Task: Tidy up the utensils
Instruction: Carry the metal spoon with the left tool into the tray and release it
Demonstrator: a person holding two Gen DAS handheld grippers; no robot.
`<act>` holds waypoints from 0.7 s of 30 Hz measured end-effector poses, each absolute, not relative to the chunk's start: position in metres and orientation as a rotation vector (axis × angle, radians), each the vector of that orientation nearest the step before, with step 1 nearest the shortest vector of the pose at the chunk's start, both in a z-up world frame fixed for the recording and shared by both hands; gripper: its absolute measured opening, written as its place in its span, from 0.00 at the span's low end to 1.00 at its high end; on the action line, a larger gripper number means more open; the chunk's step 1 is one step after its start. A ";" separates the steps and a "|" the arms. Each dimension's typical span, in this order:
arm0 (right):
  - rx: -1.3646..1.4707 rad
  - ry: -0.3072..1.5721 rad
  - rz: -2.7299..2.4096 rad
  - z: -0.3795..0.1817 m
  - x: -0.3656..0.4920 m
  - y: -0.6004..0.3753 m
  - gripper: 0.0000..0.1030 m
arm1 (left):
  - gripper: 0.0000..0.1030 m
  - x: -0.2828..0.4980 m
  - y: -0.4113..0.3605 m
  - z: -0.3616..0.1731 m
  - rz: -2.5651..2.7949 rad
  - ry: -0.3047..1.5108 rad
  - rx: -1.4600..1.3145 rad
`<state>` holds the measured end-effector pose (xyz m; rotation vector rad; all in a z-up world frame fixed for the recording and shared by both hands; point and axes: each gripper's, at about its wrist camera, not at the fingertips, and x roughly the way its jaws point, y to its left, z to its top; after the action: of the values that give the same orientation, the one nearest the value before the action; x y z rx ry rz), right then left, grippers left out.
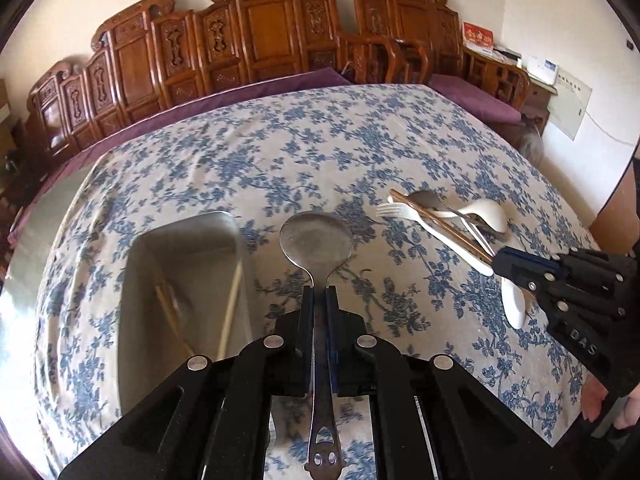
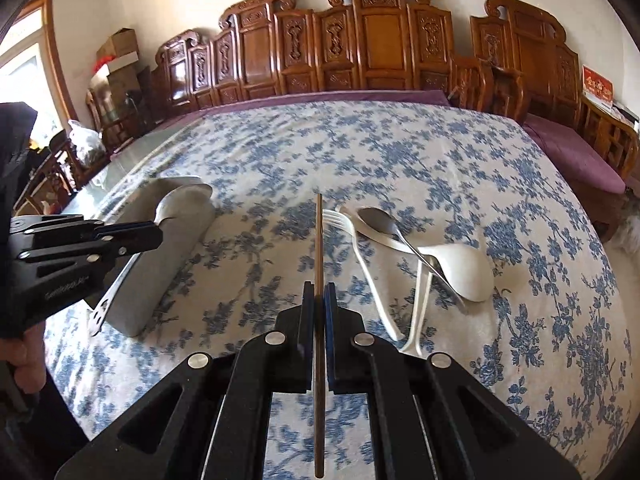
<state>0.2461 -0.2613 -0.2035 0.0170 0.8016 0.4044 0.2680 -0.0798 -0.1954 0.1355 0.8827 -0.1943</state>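
My left gripper (image 1: 319, 292) is shut on the handle of a metal spoon (image 1: 316, 240), held above the cloth just right of a steel tray (image 1: 152, 264); the right wrist view shows that left gripper (image 2: 158, 234) and spoon (image 2: 180, 204) over the tray (image 2: 160, 280). My right gripper (image 2: 319, 288) is shut on a brown chopstick (image 2: 319, 236) pointing straight ahead; the right gripper (image 1: 500, 260) shows at the pile's near end. Lying in the pile are a white fork (image 2: 360, 256), a second metal spoon (image 2: 380, 220) and a white soup spoon (image 2: 460, 268).
Pale chopsticks (image 1: 232, 300) lie inside the tray. A blue-flowered cloth (image 1: 304, 152) covers the table. A carved wooden bench (image 1: 256, 40) with a purple cushion runs along the far side. A person's hand (image 2: 24, 356) holds the left gripper's grip.
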 end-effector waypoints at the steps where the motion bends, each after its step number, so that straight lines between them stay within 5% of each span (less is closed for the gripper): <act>1: 0.015 0.792 0.418 -0.200 0.243 -0.257 0.06 | 0.05 0.267 -0.076 -0.194 -0.190 0.879 0.131; 13: -0.017 0.744 0.539 -0.184 0.224 -0.218 0.06 | 0.05 0.269 -0.030 -0.174 -0.142 0.830 0.117; 21: -0.009 0.779 0.534 -0.197 0.236 -0.221 0.06 | 0.05 0.296 0.002 -0.214 -0.075 0.908 0.081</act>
<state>0.2359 -0.2212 -0.1967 -0.0094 0.7786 0.5343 0.2964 0.0018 -0.2141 0.0812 0.9075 -0.0754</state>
